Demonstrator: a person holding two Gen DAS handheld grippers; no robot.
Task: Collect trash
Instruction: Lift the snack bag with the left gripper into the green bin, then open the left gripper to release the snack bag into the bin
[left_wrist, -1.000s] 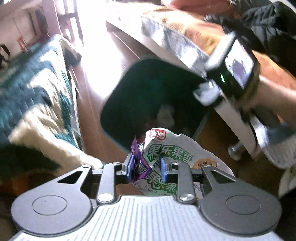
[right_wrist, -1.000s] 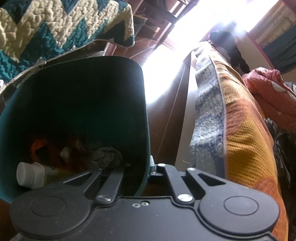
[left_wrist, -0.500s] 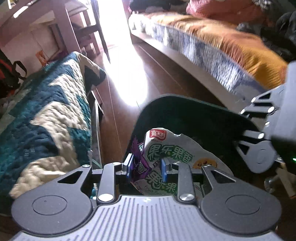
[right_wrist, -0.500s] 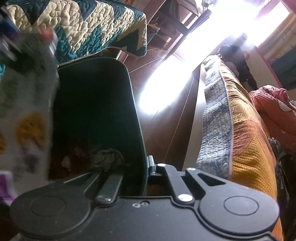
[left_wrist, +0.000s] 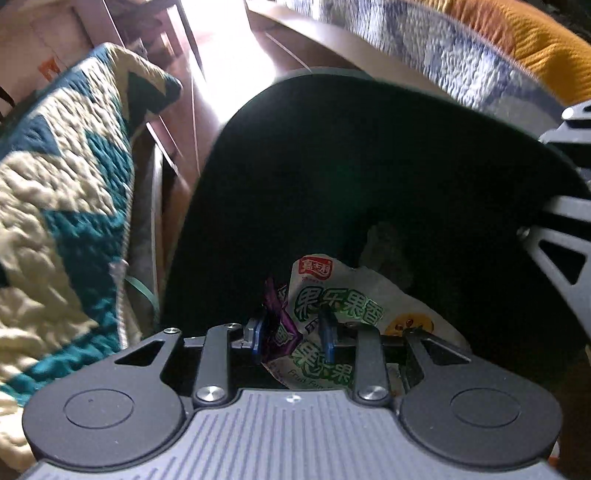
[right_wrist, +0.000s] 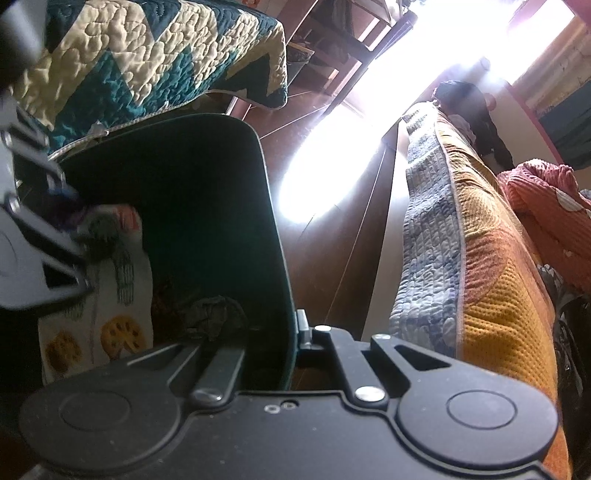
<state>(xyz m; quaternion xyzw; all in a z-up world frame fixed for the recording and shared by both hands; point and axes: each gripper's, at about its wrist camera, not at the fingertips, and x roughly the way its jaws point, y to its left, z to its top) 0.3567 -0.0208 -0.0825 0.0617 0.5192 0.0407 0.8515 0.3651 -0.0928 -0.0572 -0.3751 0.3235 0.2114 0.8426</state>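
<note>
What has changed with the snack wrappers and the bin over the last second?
The left hand-held gripper has carried the snack wrappers forward and down into the mouth of the bin; a second ago they hung short of it. They are still clamped, not dropped. The right hand-held gripper stays shut on the bin's rim, holding it in place.

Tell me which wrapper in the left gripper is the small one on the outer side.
The purple wrapper, crumpled against the left gripper's left-hand pad. The other is the much bigger white snack bag with green lettering, spreading right over the open trash bin.
</note>
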